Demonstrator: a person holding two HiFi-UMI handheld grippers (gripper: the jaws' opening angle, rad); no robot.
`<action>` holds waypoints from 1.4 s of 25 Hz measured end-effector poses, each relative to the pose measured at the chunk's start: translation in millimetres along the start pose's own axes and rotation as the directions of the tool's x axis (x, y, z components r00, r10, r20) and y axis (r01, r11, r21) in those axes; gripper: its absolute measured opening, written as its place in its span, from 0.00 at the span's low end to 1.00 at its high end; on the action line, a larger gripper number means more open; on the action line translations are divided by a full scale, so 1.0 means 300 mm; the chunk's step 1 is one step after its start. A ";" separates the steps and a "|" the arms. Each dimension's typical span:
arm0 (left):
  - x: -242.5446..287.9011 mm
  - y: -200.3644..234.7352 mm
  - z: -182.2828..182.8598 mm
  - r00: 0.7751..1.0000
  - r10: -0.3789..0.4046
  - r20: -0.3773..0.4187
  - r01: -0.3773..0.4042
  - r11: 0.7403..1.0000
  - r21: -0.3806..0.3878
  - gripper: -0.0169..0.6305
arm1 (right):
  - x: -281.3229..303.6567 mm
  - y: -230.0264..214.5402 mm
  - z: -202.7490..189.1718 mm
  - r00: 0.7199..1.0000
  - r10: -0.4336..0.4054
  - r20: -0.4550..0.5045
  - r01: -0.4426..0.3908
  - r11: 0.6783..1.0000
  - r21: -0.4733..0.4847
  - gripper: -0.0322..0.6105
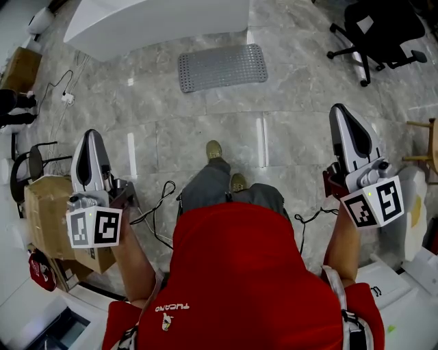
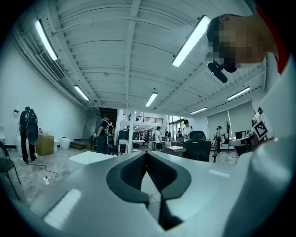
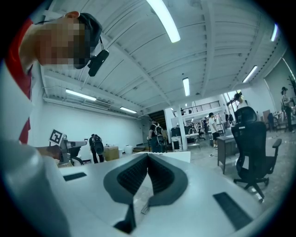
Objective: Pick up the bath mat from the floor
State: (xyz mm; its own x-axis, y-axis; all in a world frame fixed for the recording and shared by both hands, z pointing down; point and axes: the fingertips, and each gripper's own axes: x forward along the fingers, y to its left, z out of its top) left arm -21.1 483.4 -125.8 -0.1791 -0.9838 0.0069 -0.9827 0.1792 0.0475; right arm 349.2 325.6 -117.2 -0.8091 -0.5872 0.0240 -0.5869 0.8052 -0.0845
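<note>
A grey perforated bath mat (image 1: 222, 67) lies flat on the marble floor ahead of the person's feet, just in front of a white table. My left gripper (image 1: 91, 139) is held up at the person's left side, well short of the mat, jaws shut and empty. My right gripper (image 1: 340, 114) is raised at the right side, also far from the mat, shut with nothing in it. In the left gripper view the left gripper's tips (image 2: 146, 152) meet; in the right gripper view the right gripper's tips (image 3: 148, 154) touch too. The mat shows in neither gripper view.
A white table (image 1: 157, 20) stands just beyond the mat. A black office chair (image 1: 380, 31) is at the far right. Cardboard boxes (image 1: 48, 212) and loose cables (image 1: 157, 205) lie at the left, by the person's legs. Several people stand far off in the hall.
</note>
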 end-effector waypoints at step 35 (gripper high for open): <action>0.881 0.466 -0.023 1.000 -0.022 0.000 0.022 0.999 0.030 0.03 | 0.845 -0.300 0.054 0.990 -0.127 -0.069 0.121 0.989 -0.084 0.05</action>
State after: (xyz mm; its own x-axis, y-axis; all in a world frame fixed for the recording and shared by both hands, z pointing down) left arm -205.6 248.4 -110.6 -0.1575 -0.9875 0.0062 -0.9873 0.1576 0.0174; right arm 197.5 103.0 -119.8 -0.7284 -0.6773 0.1033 -0.6807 0.7325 0.0032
